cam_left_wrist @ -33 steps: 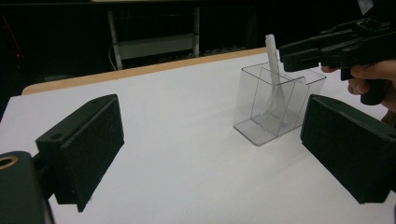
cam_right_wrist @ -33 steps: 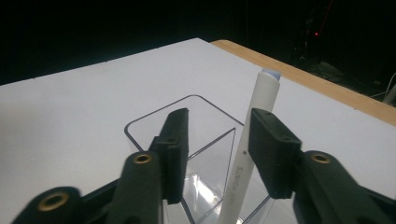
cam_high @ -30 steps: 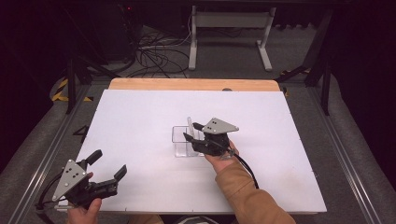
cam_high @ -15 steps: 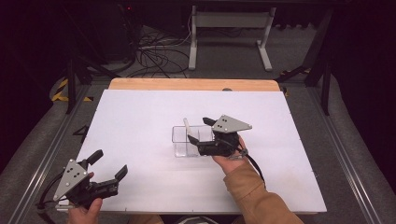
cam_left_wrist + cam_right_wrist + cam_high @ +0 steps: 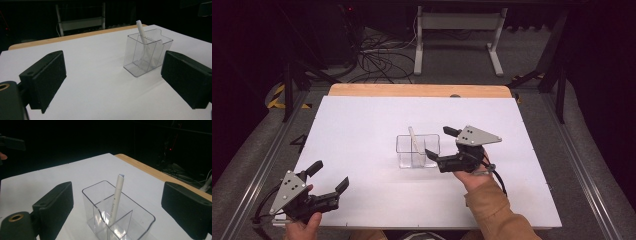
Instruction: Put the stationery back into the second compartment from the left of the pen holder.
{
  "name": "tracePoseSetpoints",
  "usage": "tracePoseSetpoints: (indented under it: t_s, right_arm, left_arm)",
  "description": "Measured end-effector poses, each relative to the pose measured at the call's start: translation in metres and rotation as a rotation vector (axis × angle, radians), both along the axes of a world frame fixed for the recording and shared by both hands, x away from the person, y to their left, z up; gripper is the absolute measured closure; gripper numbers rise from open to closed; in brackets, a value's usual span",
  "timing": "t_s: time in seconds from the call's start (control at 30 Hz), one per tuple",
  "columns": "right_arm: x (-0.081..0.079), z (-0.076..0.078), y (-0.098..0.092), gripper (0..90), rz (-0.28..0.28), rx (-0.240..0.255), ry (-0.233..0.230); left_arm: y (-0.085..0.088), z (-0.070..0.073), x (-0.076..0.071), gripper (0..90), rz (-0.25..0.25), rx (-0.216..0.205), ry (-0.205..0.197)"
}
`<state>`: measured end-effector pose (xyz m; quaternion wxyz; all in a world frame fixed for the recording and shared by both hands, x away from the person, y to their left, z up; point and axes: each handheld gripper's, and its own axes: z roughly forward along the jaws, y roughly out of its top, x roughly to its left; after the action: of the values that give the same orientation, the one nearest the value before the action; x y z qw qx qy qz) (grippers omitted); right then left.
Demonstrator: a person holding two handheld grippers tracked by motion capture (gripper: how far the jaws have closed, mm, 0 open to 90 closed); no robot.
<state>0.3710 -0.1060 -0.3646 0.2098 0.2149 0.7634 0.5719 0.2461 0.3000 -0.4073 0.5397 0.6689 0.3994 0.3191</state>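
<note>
The white pen point(image 5: 415, 141) stands tilted in the clear holder point(image 5: 417, 151), its lower end down in one compartment and its top poking above the rim. In the right gripper view the pen point(image 5: 115, 200) leans against the inner divider of the holder point(image 5: 140, 213), free of both jaws. The holder sits near the middle of the white bench point(image 5: 362, 130), with a strip of wood along the bench's far edge.

The right gripper point(image 5: 441, 143) is just beside the holder on its right, lifted off the bench, one jaw tip close to the holder's near right corner and the other above and behind it. Its jaws have just been opening and now stand wide apart with nothing between the pads; the pen is released.

The left gripper point(image 5: 330, 176) rests well apart at the near left corner of the bench, held in the person's hand. Its jaws are also spread wide and hold nothing; in the left gripper view the holder point(image 5: 147, 53) and pen point(image 5: 141, 31) stand farther off across the bench.

Beyond the bench, cables and a metal stand lie on the dark floor.
</note>
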Motion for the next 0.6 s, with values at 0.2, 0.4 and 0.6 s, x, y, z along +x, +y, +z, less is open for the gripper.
tracePoseSetpoints:
  t_s: [0.2, 0.4, 0.6]
  right_arm:
    - [-0.013, -0.005, -0.021, 5.9, 0.003, -0.004, -0.008]
    - [-0.021, -0.013, -0.043, 3.9, -0.027, 0.014, -0.003]
    - [-0.025, -0.024, -0.065, 0.9, -0.041, 0.017, 0.015]
  left_arm:
    - [-0.001, 0.000, 0.000, 6.7, -0.005, -0.002, -0.001]
    - [-0.003, 0.000, 0.001, 6.7, -0.010, 0.003, -0.002]
    - [-0.003, -0.001, 0.001, 6.5, -0.015, 0.004, 0.000]
